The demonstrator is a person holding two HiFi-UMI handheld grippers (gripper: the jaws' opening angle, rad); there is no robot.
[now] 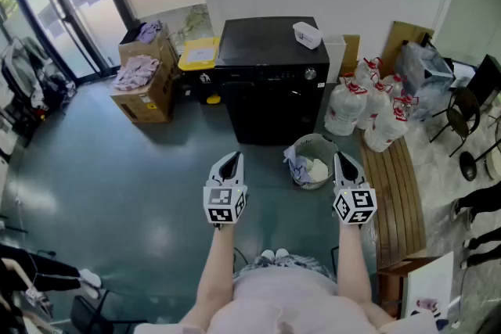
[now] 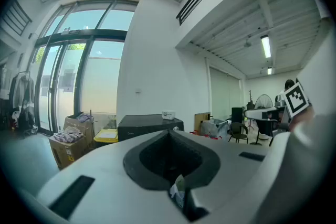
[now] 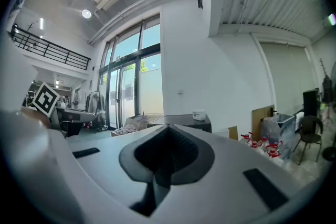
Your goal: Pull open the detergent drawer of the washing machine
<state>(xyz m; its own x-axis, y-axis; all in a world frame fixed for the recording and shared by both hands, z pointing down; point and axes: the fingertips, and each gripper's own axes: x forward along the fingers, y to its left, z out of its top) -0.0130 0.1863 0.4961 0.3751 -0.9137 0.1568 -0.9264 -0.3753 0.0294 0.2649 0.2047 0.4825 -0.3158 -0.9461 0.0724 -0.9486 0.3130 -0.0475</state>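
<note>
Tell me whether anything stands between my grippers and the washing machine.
Only bare floor lies between the left gripper and the front of the washing machine. A round basket of cloths sits by the machine's front right corner, just ahead and left of the right gripper, partly in its path. The drawer can't be made out.

the washing machine (image 1: 270, 82) is too small and dark to show its detergent drawer.

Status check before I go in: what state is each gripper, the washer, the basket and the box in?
Left gripper: shut, empty, short of the washer.
Right gripper: shut, empty, short of the washer.
Black washing machine: front closed, nothing pulled out.
Round grey laundry basket: upright, cloth inside.
Brown cardboard box: open, clothes piled on top.
</note>
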